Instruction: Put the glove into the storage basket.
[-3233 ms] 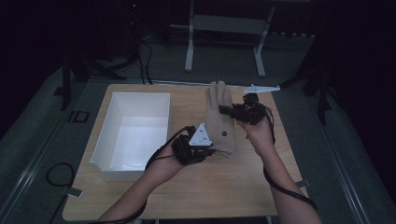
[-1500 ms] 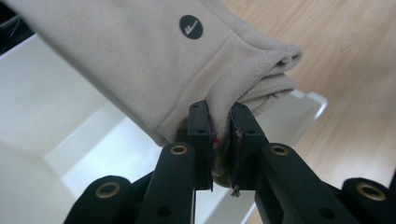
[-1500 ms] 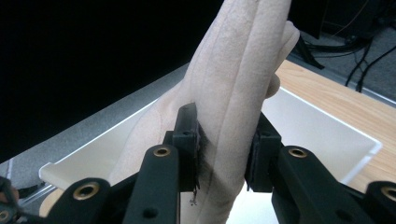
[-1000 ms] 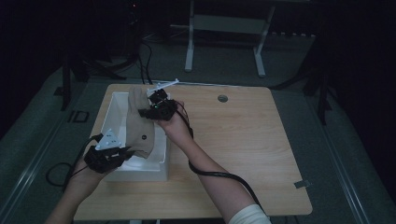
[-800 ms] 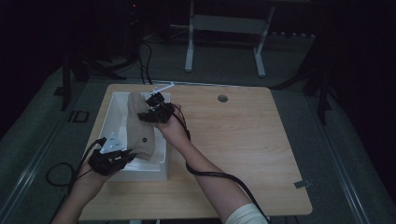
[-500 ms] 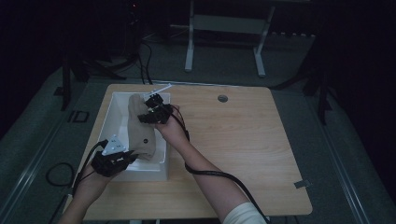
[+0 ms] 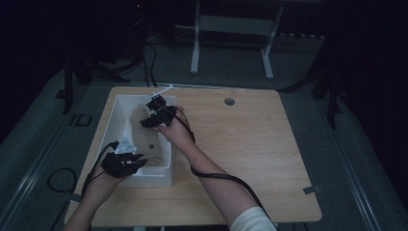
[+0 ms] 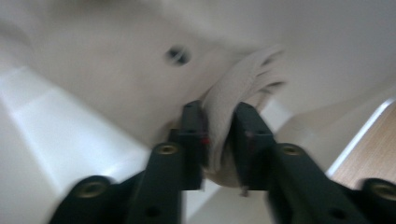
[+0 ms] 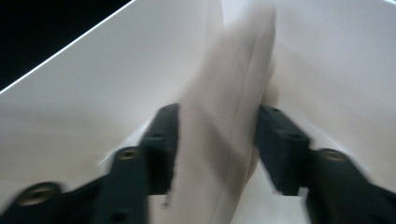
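Stretching lengthwise over the bin (image 7: 163, 169), the cloth (image 7: 144, 139) is clamped at each end by 2 grippers, left (image 7: 126, 161) near, right (image 7: 155, 111) far.

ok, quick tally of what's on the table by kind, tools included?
White bin: 1
Beige folded cloth, over the bin, held at both ends: 1
Black tools, left tool and right tool, both shut on the cloth: 2
Total: 4
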A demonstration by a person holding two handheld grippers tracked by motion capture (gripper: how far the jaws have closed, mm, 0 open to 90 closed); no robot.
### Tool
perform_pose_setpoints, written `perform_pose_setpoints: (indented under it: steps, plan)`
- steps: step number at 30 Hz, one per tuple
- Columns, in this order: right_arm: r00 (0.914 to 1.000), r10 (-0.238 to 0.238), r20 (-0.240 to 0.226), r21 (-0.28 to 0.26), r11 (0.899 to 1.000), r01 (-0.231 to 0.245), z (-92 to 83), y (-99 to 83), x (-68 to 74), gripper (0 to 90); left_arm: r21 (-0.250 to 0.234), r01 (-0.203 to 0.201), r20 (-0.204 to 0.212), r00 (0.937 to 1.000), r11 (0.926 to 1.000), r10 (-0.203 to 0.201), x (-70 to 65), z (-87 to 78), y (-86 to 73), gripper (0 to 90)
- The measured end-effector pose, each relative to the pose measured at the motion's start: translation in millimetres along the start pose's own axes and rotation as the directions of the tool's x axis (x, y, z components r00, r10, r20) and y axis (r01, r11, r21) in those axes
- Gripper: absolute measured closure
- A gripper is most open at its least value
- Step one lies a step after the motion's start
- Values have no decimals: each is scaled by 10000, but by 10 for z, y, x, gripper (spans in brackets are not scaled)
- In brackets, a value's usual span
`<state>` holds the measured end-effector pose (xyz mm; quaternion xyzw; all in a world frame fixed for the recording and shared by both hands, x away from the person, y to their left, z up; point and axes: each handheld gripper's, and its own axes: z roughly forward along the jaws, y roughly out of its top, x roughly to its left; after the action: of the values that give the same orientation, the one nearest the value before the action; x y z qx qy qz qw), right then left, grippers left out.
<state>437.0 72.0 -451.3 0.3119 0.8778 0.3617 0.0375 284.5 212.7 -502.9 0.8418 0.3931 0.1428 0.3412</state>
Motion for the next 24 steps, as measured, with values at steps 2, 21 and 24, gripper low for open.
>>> perform_pose_setpoints:
  steps: [2,21,24]
  plan:
    - [9992,-229,340,-21,9997,229,-13,-4,27,402,-44,62,-33,10000,10000,-62,0,22,1,628]
    - [9934,-758,-859,-1166,9910,655,-376,-113,86,169,-1796,1303,-361,9896,9751,-1389,-146,-127,139,116]
    - [9931,-890,-766,-1326,9881,784,-475,-157,69,151,-2025,1612,-120,9859,9659,-1671,-173,-180,174,76]
